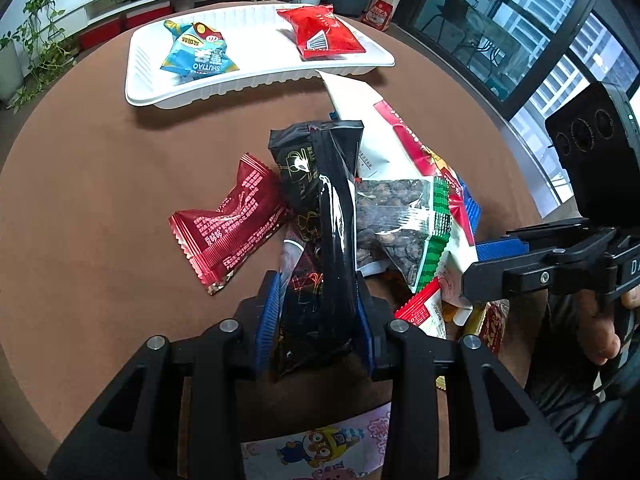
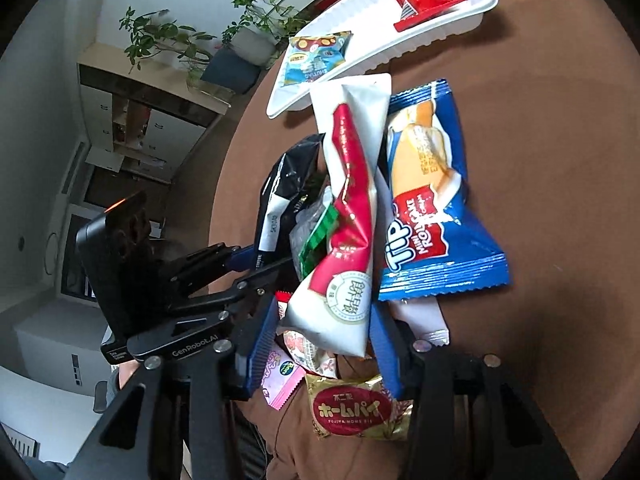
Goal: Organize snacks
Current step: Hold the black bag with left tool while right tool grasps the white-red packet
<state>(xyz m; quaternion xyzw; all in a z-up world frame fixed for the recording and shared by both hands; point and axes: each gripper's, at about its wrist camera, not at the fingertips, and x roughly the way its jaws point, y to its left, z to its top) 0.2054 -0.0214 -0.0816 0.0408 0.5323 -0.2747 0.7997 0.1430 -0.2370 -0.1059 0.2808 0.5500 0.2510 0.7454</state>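
Left gripper (image 1: 316,312) clenched on black packet (image 1: 320,216); right gripper (image 2: 324,344) grasping white-and-red packet (image 2: 348,216), near the tray (image 1: 256,76).

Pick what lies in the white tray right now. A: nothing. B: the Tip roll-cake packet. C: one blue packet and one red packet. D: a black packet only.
C: the white tray holds a blue packet and a red packet, nothing else.
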